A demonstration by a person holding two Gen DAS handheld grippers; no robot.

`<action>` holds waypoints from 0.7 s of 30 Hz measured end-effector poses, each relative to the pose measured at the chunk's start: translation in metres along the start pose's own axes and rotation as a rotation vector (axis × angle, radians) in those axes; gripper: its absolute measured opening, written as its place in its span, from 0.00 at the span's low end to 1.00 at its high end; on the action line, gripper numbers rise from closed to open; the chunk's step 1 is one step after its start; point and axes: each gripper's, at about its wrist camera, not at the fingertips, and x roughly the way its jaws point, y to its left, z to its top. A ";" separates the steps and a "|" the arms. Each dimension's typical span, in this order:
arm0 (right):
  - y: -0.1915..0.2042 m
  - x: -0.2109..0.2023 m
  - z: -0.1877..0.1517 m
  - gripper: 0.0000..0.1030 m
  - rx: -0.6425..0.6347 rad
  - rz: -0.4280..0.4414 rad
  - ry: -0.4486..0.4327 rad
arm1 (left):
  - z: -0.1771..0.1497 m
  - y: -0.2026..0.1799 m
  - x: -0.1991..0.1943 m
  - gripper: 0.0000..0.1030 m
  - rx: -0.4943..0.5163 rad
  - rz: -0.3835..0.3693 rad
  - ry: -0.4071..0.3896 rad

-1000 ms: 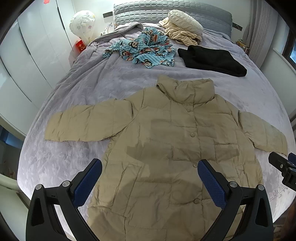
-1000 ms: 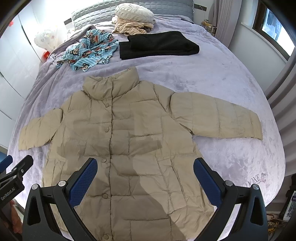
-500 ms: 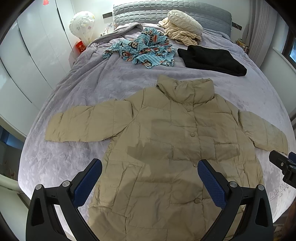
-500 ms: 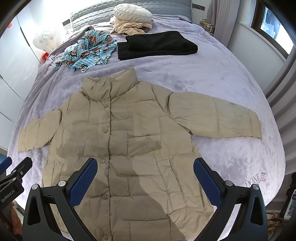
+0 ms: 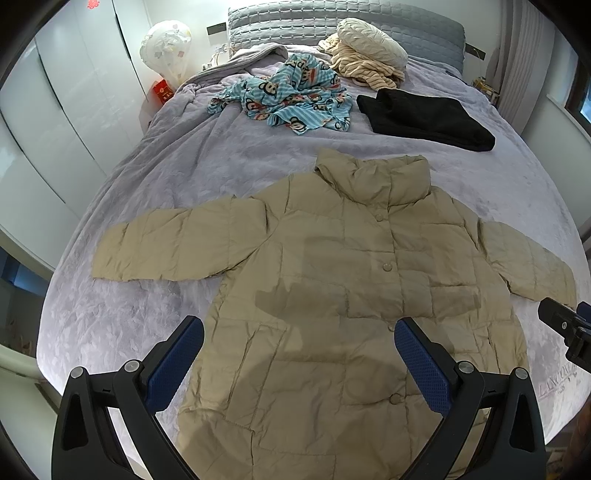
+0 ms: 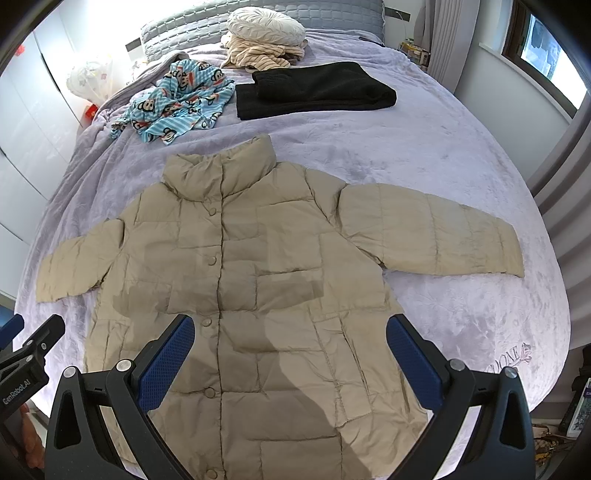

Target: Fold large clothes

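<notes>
A beige quilted jacket point(image 5: 354, 280) point(image 6: 236, 280) lies flat and buttoned on the lilac bed, collar toward the headboard, both sleeves spread sideways. My left gripper point(image 5: 299, 354) hovers open above the jacket's lower left part, nothing between its blue pads. My right gripper point(image 6: 290, 350) hovers open above the lower right part, also holding nothing. In the left wrist view the right gripper's tip point(image 5: 565, 328) shows at the right edge; in the right wrist view the left gripper's tip point(image 6: 26, 354) shows at the left edge.
Beyond the collar lie a folded black garment point(image 5: 424, 118) point(image 6: 314, 90), a crumpled blue monkey-print cloth point(image 5: 288, 99) point(image 6: 177, 103) and a cream pillow on beige clothes point(image 5: 369, 51) point(image 6: 264, 35). White wardrobes point(image 5: 55, 122) stand left; a window point(image 6: 546, 59) is on the right.
Both views have shifted only slightly; the jacket lies as before and both grippers stay open.
</notes>
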 end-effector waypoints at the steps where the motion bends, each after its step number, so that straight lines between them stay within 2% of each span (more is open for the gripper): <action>1: 0.000 0.000 0.000 1.00 -0.001 0.000 0.000 | 0.000 0.000 0.000 1.00 0.000 0.001 0.000; 21: 0.001 0.000 0.000 1.00 0.000 0.000 0.000 | -0.001 0.000 0.000 1.00 -0.004 0.003 0.002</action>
